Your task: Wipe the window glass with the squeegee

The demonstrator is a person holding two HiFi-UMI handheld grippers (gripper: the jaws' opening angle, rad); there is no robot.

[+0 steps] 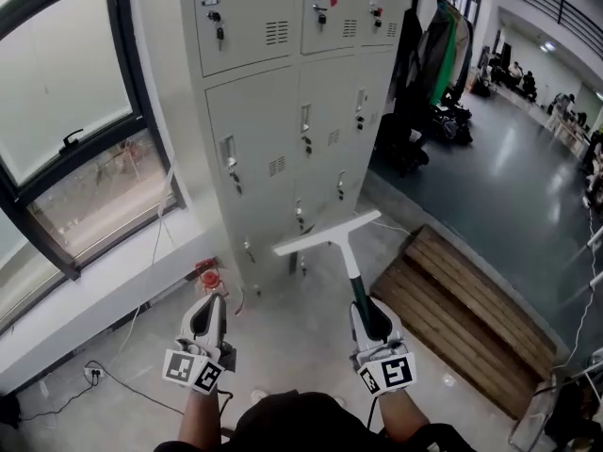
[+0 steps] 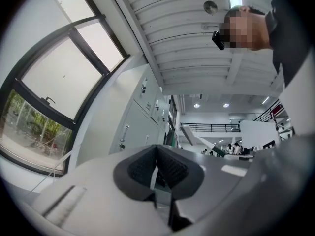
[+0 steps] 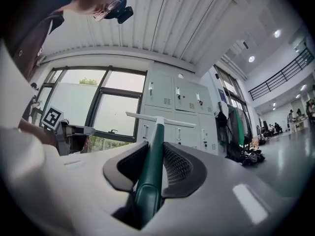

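Grips the squeegee in the right gripper, jaws closed on the lower end of the dark green handle. Points the shaft up and forward toward the grey lockers, white blade crosswise at the top, in the air and well apart from the window at far left. Shows the same in the right gripper view: right gripper with both black pads pressed to the sides of the squeegee, blade lined up against the lockers just right of the window. Carries nothing in the left gripper: jaws drawn almost together, only a thin slit between them, seen plainly in the left gripper view. Holds that gripper about level with the right one and well to its left, above the pale floor and nearer the white sill. Catches, in the left gripper view, the window at left with greenery behind its lower pane, and the lockers beyond. Looks down also on a slatted wooden pallet at the right of the lockers, coats hung past the lockers' far end, a small red thing at the lockers' foot, and a cable trailing over the floor under the sill.
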